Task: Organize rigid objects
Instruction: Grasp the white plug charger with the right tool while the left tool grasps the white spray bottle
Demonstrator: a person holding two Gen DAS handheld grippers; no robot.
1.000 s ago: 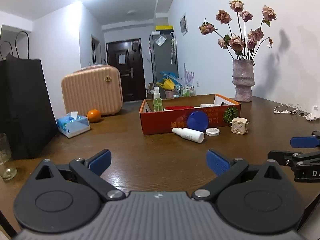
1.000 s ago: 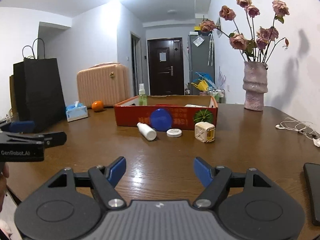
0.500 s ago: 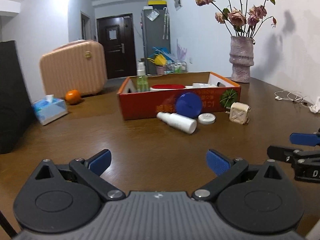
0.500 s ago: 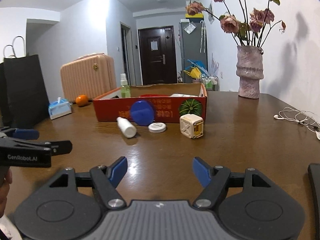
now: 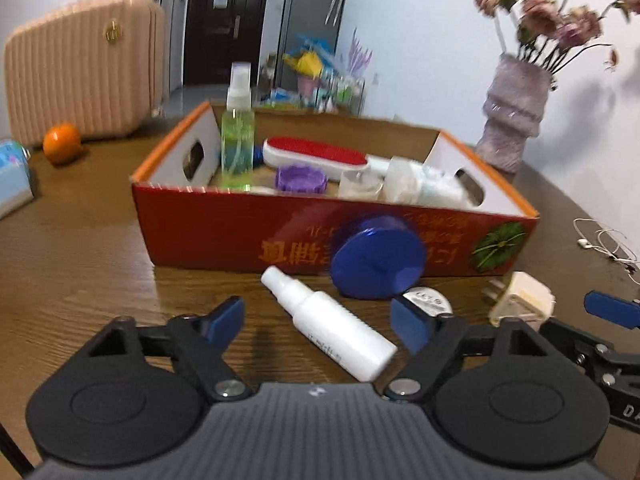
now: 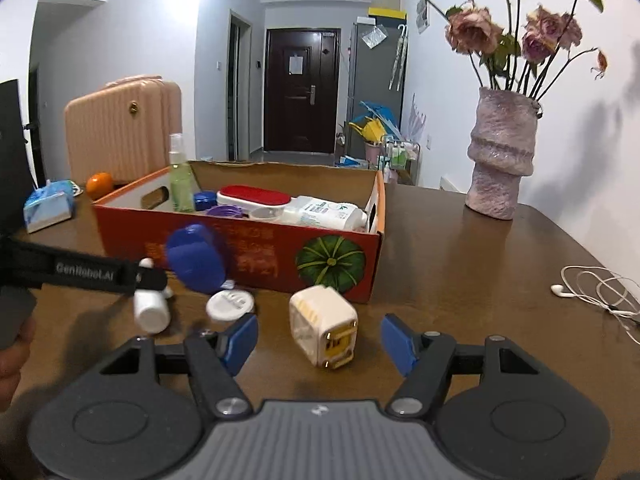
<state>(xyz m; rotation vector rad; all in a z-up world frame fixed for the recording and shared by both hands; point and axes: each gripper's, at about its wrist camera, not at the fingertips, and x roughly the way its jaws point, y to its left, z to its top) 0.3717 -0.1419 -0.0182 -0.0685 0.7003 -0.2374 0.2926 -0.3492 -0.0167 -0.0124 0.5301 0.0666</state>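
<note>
In the lower centre of my left view the white bottle (image 5: pixel 334 330) lay on the table (image 5: pixel 80 264), its long axis diagonal, cap toward the upper left, at the box (image 5: pixel 240 236). My left gripper (image 5: pixel 318 322) was open around it. My right gripper (image 6: pixel 318 342) was open around the charger (image 6: pixel 324 326).
</note>
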